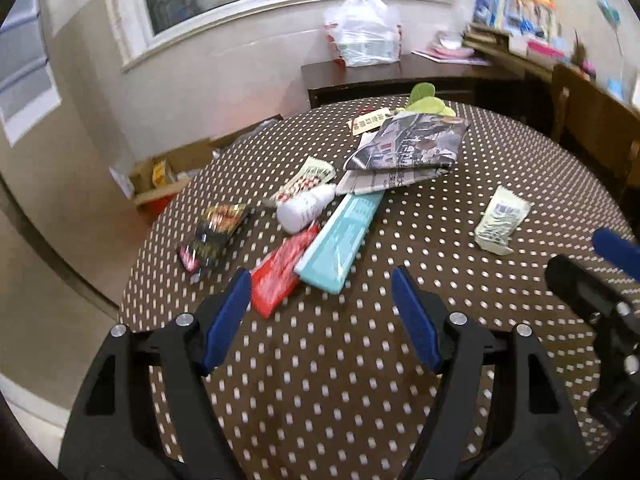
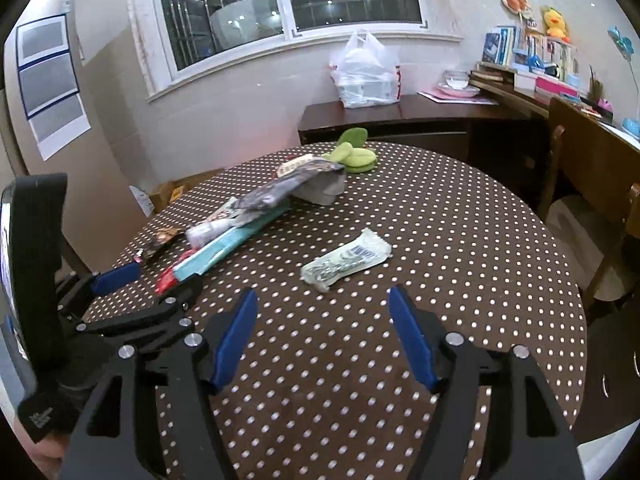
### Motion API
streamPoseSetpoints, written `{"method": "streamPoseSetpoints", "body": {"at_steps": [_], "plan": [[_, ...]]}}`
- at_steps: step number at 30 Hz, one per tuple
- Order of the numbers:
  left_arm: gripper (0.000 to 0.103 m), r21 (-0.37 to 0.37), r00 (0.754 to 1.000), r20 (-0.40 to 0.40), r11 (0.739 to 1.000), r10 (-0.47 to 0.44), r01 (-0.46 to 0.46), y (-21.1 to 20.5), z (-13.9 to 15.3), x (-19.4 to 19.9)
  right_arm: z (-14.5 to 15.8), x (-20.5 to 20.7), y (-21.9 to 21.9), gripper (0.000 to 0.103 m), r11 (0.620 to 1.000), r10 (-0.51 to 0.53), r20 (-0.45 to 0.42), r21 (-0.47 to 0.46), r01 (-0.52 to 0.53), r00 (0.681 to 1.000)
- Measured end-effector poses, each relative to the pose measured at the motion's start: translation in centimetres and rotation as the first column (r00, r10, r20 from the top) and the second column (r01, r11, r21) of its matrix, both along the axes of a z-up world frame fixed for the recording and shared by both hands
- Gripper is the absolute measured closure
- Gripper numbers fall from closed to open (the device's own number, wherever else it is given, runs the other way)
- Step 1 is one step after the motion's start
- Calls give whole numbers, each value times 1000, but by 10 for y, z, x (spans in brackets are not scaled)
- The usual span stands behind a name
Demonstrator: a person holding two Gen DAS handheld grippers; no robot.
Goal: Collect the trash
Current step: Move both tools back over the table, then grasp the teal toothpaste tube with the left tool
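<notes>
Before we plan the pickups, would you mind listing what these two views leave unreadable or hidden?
- Teal box: far end under the newspaper, both views.
- Red wrapper: left view, near end behind a finger; right view, mostly behind the left gripper.
- Pale wrapper: print too small.
- Dark foil wrapper: blurred.
- Trash bin: not visible in either view.

Barred window [image 2: 256, 12] showing night outside, ceiling lights reflecting in its glass, pale tiled wall [image 2: 240, 112] running beneath, dark wooden sideboard [image 2: 400, 116] standing against it, cluttered bookshelf [image 2: 532, 60] lining the right.
</notes>
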State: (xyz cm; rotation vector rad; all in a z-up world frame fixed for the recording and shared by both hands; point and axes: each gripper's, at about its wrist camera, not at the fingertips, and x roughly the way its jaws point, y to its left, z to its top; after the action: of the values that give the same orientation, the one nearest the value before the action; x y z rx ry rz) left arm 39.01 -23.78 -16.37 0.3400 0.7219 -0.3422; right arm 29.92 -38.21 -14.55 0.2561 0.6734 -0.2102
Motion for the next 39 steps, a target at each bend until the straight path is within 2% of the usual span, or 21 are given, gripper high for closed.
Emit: {"method": "streamPoseSetpoints", "body": {"at_steps": [4,7,12,15,18,20,21,29,34,36,39], "plan": [[32,38,999,-20,998,-48,49,-12,-4,18,-5,14,-11,34,1000,-17,-25,11,17,1000],[32,93,999,4,995,-34,33,-21,-6,28,-9,27,-18,30,999,-25,-53,26,26,998],[32,109,997,-41,992,-63,68,-34,-15,43,-17,43,-24,28,998,-46,-91,33,49,995],[35,127,998,-33,990,-60,64,-41,-20,46,-21,51,-24,27,997,-54,-110,47,59,992],[47,114,996,-59,991,-69,75,-43,-20,49,-21,56,-27,25,995,-76,-110,49,82,991],[67,118,994,-68,989,-82,89,-47,-20,50,-23,58,-30,24,994,-89,-120,54,96,989],[71,111,993,-77,989,-90,99,-49,-20,51,-24,59,-32,24,993,-90,-123,65,98,988],[75,47,994,-90,996,-66,71,-49,-21,53,-31,70,-42,23,988,-94,-143,111,111,985],[75,19,992,-101,997,-75,78,-45,-22,53,-32,82,-41,24,991,-90,-154,85,104,984],[75,18,992,-102,996,-80,82,-44,-22,53,-33,87,-39,28,993,-84,-159,64,96,984],[75,-20,989,-121,997,-82,80,-42,-20,55,-33,93,-37,43,996,-88,-180,17,93,980]]}}
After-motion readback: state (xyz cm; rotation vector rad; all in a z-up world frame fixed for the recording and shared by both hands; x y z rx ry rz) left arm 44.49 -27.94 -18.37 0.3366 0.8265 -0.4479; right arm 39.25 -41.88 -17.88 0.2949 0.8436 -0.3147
